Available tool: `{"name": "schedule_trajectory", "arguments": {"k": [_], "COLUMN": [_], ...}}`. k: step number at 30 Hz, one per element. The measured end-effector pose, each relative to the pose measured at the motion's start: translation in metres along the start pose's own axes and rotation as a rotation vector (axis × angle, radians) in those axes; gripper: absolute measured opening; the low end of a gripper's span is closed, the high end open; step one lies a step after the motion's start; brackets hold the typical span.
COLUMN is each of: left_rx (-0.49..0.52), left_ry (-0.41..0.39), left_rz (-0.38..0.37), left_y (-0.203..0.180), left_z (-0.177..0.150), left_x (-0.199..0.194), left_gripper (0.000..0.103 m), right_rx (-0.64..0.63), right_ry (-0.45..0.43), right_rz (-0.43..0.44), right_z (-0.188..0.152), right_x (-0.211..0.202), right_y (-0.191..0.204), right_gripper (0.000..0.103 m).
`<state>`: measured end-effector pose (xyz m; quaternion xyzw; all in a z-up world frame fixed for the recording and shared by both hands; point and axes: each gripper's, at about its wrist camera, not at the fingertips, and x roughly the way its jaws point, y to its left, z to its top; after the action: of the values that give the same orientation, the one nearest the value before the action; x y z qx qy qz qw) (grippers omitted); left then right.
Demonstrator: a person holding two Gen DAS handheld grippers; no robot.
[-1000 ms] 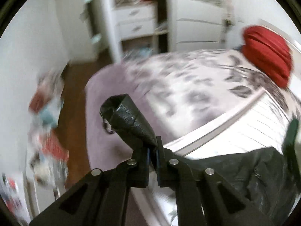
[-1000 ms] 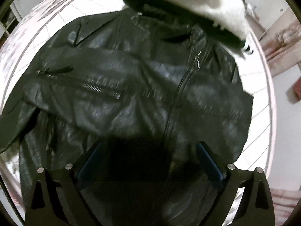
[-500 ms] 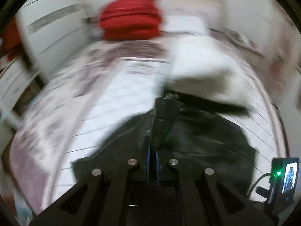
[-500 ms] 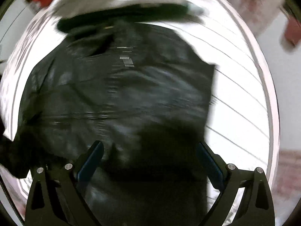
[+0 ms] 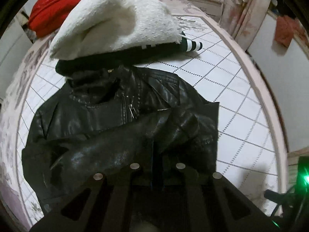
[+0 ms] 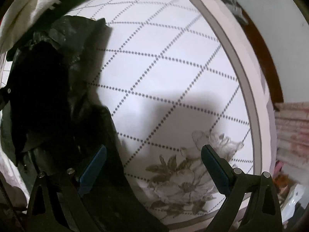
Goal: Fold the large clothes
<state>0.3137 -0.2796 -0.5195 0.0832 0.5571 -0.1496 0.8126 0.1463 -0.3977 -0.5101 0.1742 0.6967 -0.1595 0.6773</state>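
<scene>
Swung in from the bed's side, the left tool [image 5: 154, 148] now lays the black sleeve [image 5: 108, 150] across the leather jacket [image 5: 119, 116] lying mid-bed; its jaws have just been easing apart, the sleeve between them, so I cannot tell whether they grip. Over the quilt [image 6: 173, 67] near the bed's edge, the right tool [image 6: 153, 154] gapes empty, likely awaiting the other sleeve.

My jacket [image 5: 119, 127] lies on the bed [image 5: 227, 89], its collar toward the far end. One sleeve [image 5: 108, 150] is folded across its front, reaching my left claw [image 5: 157, 154]. Behind the collar a fleece [image 5: 119, 21] lies on another garment [image 5: 166, 52]. My right claw [image 6: 153, 166] hangs over the bedspread [image 6: 170, 73], right of the jacket.
</scene>
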Motion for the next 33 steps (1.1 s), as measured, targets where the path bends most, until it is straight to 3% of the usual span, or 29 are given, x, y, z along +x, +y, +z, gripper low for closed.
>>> {"name": "schedule_trajectory", "arguments": {"k": [2,3,4,6,11,14,18,20,22,24,26,27,29,33], "left_rx": [-0.047,-0.081,-0.129,-0.227,-0.379,-0.448,-0.493,-0.523,-0.548,-0.554,-0.545,-0.544,-0.536,-0.537], "left_ry": [0.013,0.016,0.018,0.000,-0.019,0.002,0.058,0.090,0.108,0.105,0.098,0.097,0.100,0.090], "left_rz": [-0.065,-0.096,-0.130,-0.166,-0.098,0.036,0.191,0.237,0.253,0.261,0.265,0.264,0.253,0.231], "left_y": [0.013,0.020,0.032,0.056,0.129,0.180,0.234,0.257,0.272,0.280,0.282,0.284,0.284,0.287], "left_z": [-0.001,-0.001,-0.003,-0.006,-0.026,-0.046,-0.071,-0.083,-0.090,-0.094,-0.094,-0.091,-0.090,-0.081], "left_x": [-0.011,-0.014,-0.019,-0.030,-0.055,-0.061,-0.047,-0.039,-0.033,-0.033,-0.036,-0.038,-0.041,-0.042], "left_gripper": [0.012,0.025,0.047,0.074,0.076,0.076,0.076,0.076,0.076,0.076,0.076,0.076,0.076,0.076], "right_rx": [0.033,0.050,0.071,0.117,0.213,0.181,0.062,-0.002,-0.110,-0.195,-0.236,-0.227,-0.170,-0.061], "right_ry": [0.026,0.036,0.047,0.061,0.027,-0.023,-0.011,0.039,0.093,0.095,-0.010,-0.044,-0.104,-0.255], "right_rz": [0.072,0.101,0.133,0.193,0.347,0.392,0.344,0.339,0.266,0.181,0.069,0.076,0.122,0.136], "right_z": [0.001,0.001,0.003,0.006,0.030,0.052,0.075,0.087,0.087,0.082,0.076,0.075,0.073,0.069], "right_x": [-0.004,-0.007,-0.010,-0.019,-0.046,-0.058,-0.042,-0.023,0.005,0.022,0.016,0.009,-0.014,-0.068], "right_y": [-0.007,-0.010,-0.012,-0.017,-0.008,0.027,0.084,0.117,0.147,0.167,0.176,0.175,0.166,0.142], "right_gripper": [0.100,0.100,0.100,0.100,0.100,0.100,0.100,0.099,0.097,0.080,0.020,0.011,0.004,0.003]}}
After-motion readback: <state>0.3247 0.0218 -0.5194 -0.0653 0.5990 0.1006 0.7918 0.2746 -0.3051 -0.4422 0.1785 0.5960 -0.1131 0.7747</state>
